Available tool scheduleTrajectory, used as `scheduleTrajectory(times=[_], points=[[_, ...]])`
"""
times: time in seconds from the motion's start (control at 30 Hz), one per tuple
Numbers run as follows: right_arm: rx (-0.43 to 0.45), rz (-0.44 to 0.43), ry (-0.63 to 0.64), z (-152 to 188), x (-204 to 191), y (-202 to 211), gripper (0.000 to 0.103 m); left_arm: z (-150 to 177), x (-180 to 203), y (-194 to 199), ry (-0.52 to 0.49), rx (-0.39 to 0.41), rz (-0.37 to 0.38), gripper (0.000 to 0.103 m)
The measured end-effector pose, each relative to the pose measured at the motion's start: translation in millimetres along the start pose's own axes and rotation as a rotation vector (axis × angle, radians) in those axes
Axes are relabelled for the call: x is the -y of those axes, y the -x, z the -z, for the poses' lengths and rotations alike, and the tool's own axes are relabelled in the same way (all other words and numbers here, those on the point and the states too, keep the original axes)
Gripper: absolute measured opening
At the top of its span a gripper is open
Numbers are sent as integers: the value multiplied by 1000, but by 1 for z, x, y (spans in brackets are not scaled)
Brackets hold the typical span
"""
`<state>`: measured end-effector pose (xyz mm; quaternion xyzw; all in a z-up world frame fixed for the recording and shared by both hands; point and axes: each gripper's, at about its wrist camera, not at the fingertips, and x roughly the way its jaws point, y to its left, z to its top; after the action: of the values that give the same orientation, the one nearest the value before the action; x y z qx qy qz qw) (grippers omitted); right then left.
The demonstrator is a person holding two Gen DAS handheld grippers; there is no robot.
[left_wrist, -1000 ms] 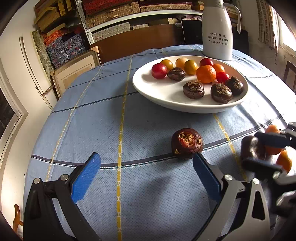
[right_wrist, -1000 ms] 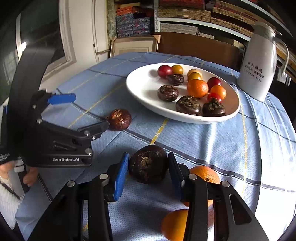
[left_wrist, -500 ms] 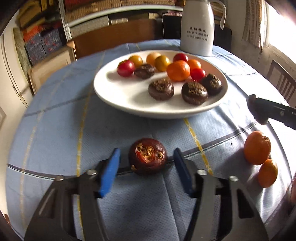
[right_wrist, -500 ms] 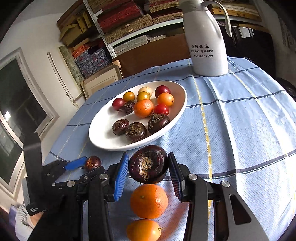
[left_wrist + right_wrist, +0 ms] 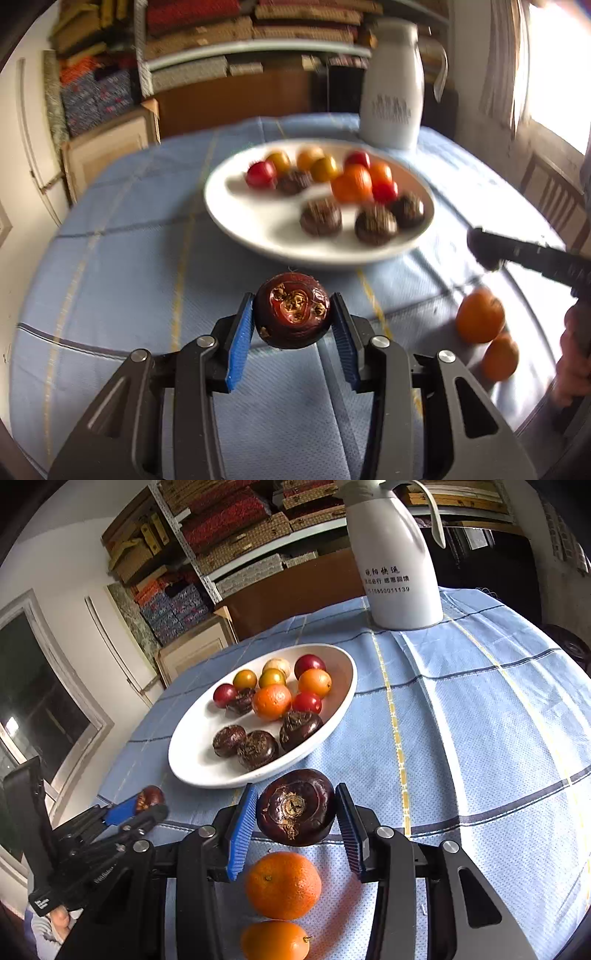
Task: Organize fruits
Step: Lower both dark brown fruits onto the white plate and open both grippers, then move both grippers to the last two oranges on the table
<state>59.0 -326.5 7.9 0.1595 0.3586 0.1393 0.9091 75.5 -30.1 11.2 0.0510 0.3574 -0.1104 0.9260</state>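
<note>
1. A dark reddish water chestnut (image 5: 291,311) is being gripped by the left claw (image 5: 292,328), pinched between its two blue pads (image 5: 240,341) and held above the blue checked tablecloth (image 5: 110,266), just short of the near rim of the white plate (image 5: 236,218).
2. A second, darker water chestnut (image 5: 296,806) is being clamped in the right claw (image 5: 297,825), its stem scar turned toward the camera, and is being held clear of the cloth near the plate's (image 5: 192,760) near edge.
3. Directly beneath the right claw, an orange (image 5: 283,885) is lying on the table, with a smaller orange fruit (image 5: 275,940) just beside it on the camera side; in the left wrist view the same pair is being seen at the right, the larger (image 5: 479,314) and the smaller (image 5: 499,356) touching.
4. In the right wrist view the left claw (image 5: 136,806) is being seen at lower left, closed on its chestnut (image 5: 149,797).
5. On the plate, four dark water chestnuts, one orange and several small red, yellow and orange tomatoes are lying grouped toward its far side; this part of the left wrist view is being blurred.
6. A white thermos jug (image 5: 397,565) with printed lettering is standing upright on the table beyond the plate.
7. Shelves stacked with boxes (image 5: 229,520) are being seen behind the table.
</note>
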Motion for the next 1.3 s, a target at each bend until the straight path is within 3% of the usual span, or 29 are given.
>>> scheduleTrajectory(times=[0.2, 0.43, 0.57, 0.63, 0.77, 0.8, 0.9, 1.1, 1.3], points=[[82, -45, 9, -20, -9, 11, 44, -49, -19, 6, 71, 56, -8, 40], [58, -53, 74, -67, -40, -26, 43, -85, -31, -36, 129, 41, 15, 40], [30, -73, 92, -70, -48, -61, 49, -77, -31, -70, 131, -31, 60, 42], [22, -41, 107, -67, -45, -66, 55, -73, -28, -79, 104, -45, 33, 61], [74, -46, 58, -64, -30, -47, 59, -71, -20, -68, 75, -6, -3, 73], [85, -46, 51, -61, -28, -42, 60, -69, -18, -62, 68, 10, -16, 80], [117, -35, 31, -56, -19, -29, 69, -58, -15, -50, 58, 35, -82, 92], [105, -35, -69, -39, 10, -11, 70, -33, -5, -37, 44, -11, -99, 94], [86, -46, -104, -9, 25, 13, 75, -5, 15, -18, -36, -7, -183, 98]])
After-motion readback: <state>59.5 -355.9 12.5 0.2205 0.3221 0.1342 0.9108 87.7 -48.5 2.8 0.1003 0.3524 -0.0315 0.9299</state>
